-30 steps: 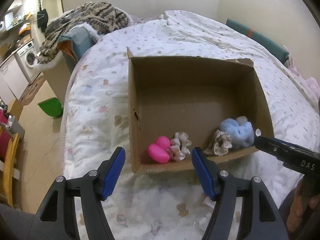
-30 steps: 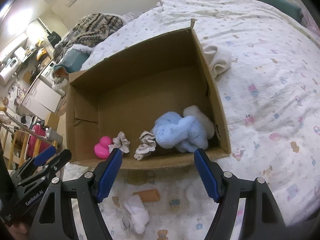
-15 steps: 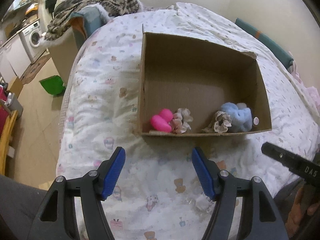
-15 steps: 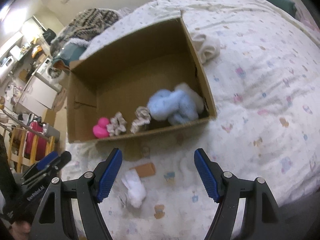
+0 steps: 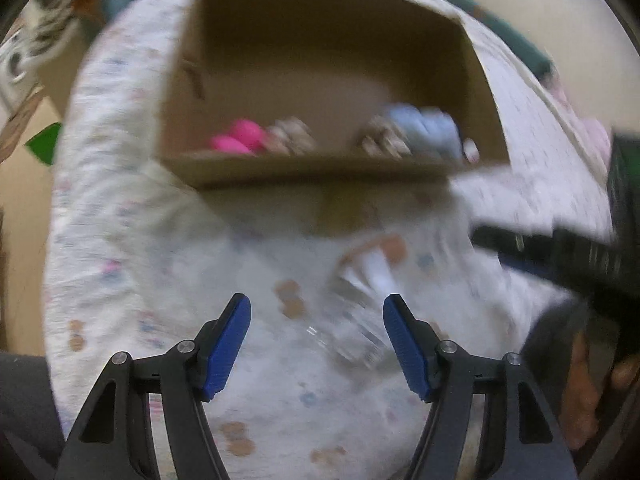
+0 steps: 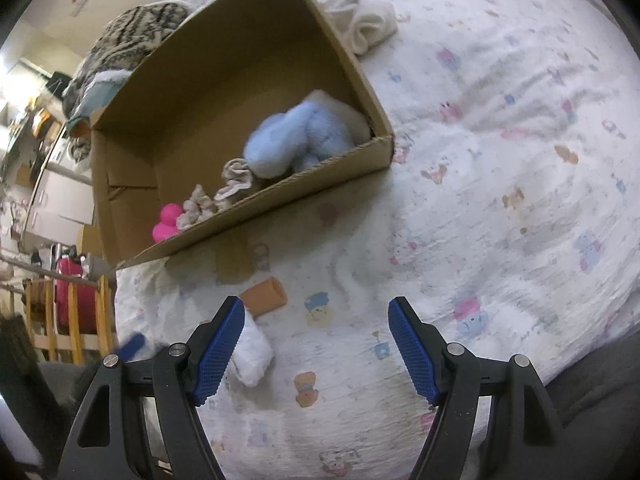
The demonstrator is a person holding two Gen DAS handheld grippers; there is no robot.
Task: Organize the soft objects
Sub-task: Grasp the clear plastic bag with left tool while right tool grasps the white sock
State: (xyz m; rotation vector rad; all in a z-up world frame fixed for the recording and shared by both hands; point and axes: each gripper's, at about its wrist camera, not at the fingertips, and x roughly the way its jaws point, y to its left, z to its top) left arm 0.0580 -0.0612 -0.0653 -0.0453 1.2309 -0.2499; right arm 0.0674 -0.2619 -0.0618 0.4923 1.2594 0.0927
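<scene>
An open cardboard box (image 6: pixel 288 184) (image 5: pixel 312 168) lies on the bed. It holds a pink toy (image 6: pixel 166 224) (image 5: pixel 238 142), two beige scrunchies (image 6: pixel 236 178), and a light blue plush (image 6: pixel 296 136) (image 5: pixel 424 130). In front of the box lie an orange foam roll (image 6: pixel 266 296) and a white soft roll (image 6: pixel 252 356) (image 5: pixel 378 270). My left gripper (image 5: pixel 316 340) is open and empty above the bed; a blurred clear object (image 5: pixel 348 332) lies between its fingers. My right gripper (image 6: pixel 316 344) is open and empty; the white roll touches its left finger.
The bed has a white printed cover (image 6: pixel 500 160). A cream folded cloth (image 6: pixel 364 24) lies beyond the box. A patterned blanket (image 6: pixel 132 36) lies at the far left. A wooden chair and pink item (image 6: pixel 68 296) stand off the bed's left edge.
Both grippers have pulled back from the box and dropped toward the bed in front of it. The left wrist view is now motion-blurred. Both stay open.
</scene>
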